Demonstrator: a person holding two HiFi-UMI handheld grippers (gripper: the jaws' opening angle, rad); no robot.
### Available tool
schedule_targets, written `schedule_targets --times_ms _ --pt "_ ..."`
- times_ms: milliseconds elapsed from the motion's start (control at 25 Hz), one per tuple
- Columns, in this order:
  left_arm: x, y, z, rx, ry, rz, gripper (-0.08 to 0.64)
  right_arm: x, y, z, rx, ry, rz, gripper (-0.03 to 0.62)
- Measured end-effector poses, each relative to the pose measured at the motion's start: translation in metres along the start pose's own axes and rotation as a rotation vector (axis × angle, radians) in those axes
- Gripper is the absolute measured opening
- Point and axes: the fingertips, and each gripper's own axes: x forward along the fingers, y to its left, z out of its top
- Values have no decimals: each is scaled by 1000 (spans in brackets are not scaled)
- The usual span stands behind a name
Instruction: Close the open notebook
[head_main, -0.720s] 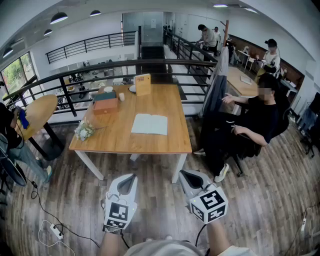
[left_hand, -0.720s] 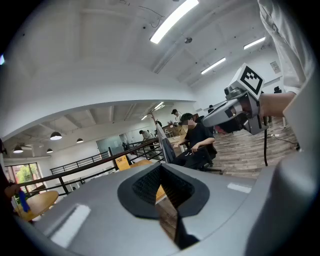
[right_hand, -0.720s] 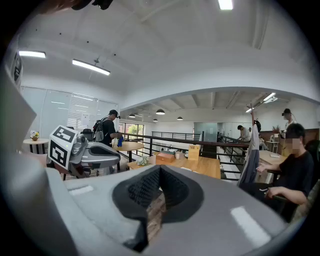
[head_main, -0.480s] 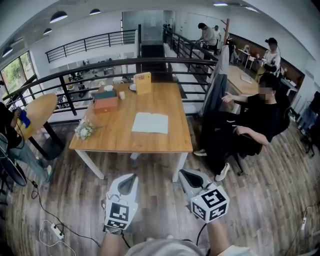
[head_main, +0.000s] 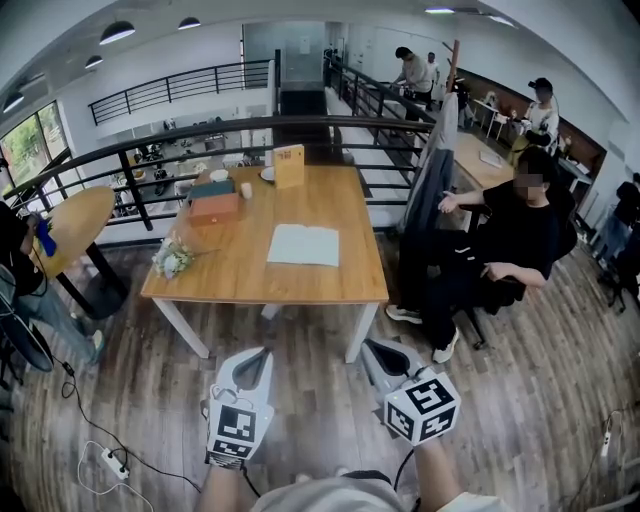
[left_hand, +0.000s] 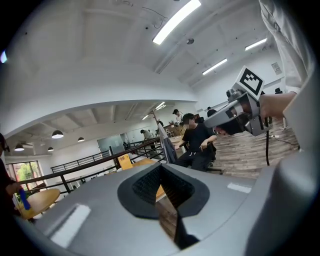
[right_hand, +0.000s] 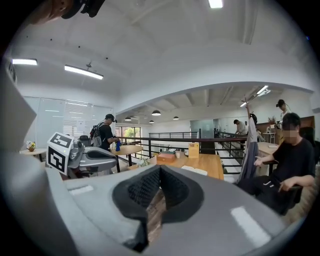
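At the far left a round wooden table (head_main: 75, 225) stands beside a person in dark clothes, and a white power strip (head_main: 108, 462) with its cable lies on the plank floor (head_main: 300, 400) just left of the left gripper (head_main: 262, 354). A stretch of that floor lies bare between the grippers and the near edge of the rectangular wooden table (head_main: 265, 297). A black railing (head_main: 200, 135) runs behind the table's far side. To the right, a seated person (head_main: 510, 235) in black sits near the table's right edge.

The left gripper's jaws are pressed together with nothing between them, as its own view (left_hand: 161, 167) shows. The right gripper (head_main: 374, 346) is likewise closed and empty in its own view (right_hand: 160, 171). Both are held side by side, well short of the table.

The notebook (head_main: 304, 245) lies open and flat on the table's right half, closer to the near edge than the far one, well ahead of both grippers and roughly between their lines. A small bunch of flowers (head_main: 172, 260) and a brown box (head_main: 213, 205) sit toward the table's left.

A yellow standing card (head_main: 289, 166) at the far edge bears print too small to read. Each gripper's cube shows only black-and-white square markers.
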Motion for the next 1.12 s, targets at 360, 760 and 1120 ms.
schedule_targets --times_ms 360,760,1120 --pt "-23 9 -17 -3 11 -13 6 -4 27 -5 3 -1 -18 0" --pt "-12 13 -23 -11 3 -28 6 0 22 2 -14 -23 -55 0" --pt "37 26 -25 -1 4 -37 6 32 -16 2 -6 -23 -68 0"
